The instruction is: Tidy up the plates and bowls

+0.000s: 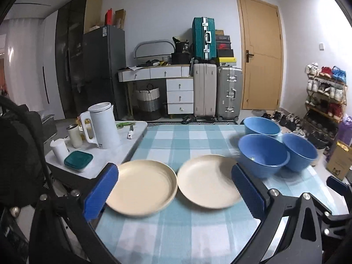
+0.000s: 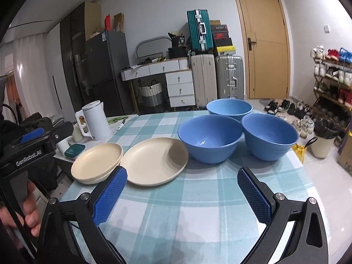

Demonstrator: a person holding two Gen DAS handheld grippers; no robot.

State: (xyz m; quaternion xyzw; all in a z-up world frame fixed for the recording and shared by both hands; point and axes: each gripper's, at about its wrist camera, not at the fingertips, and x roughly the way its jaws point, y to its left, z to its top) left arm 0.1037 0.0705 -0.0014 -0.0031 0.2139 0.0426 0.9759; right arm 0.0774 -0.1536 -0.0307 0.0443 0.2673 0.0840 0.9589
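Observation:
Cream plates lie side by side on the checked tablecloth: a left stack and a single right plate. Three blue bowls stand behind and to the right: a near one, a right one and a far one. My left gripper is open and empty, its jaws spread in front of the two plates. My right gripper is open and empty, held over bare cloth in front of the bowls.
A side table at the left holds a white kettle, cups and a teal-lidded box. The checked table ends at the right edge. Suitcases, drawers, a door and a shoe rack stand beyond.

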